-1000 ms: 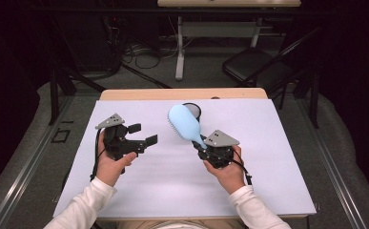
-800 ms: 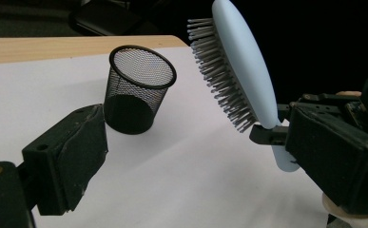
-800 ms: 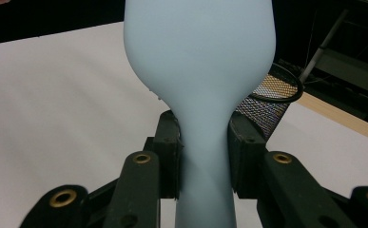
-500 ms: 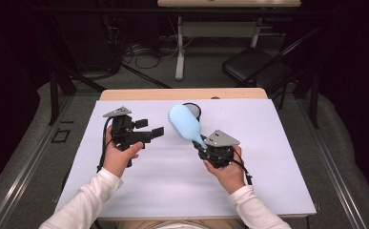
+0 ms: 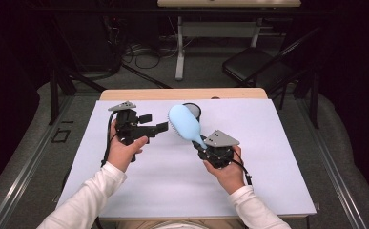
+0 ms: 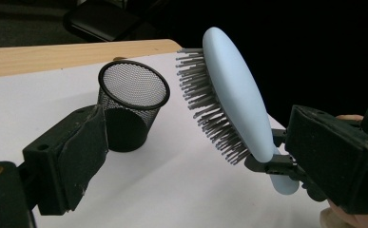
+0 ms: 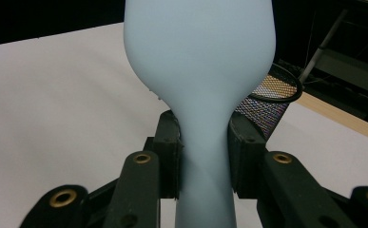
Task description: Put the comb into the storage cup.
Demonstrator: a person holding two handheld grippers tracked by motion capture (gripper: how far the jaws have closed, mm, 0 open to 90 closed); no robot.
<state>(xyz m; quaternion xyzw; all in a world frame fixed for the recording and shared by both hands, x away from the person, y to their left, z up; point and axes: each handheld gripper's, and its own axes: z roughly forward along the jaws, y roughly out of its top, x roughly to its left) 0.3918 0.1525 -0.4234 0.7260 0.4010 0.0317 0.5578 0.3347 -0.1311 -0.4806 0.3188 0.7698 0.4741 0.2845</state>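
Observation:
A light blue hairbrush is held up over the white table sheet, head pointing away and left, grey bristles facing left. My right gripper is shut on its handle; in the right gripper view both pads clamp the narrow neck below the brush's wide back. My left gripper hovers open just left of the brush, pointing at the bristles, nothing between its jaws. In the left gripper view one pad shows at the left, the bristles ahead. A black mesh cup stands upright behind the brush.
The mesh cup stands near the wooden far edge of the table. Beyond the table are a dark chair, a desk leg and cables on the floor. White sheet lies bare around both hands.
The left hand has lifted and moved away from the person and slightly right, bringing its open gripper closer to the brush's bristles. The right hand and brush have kept still.

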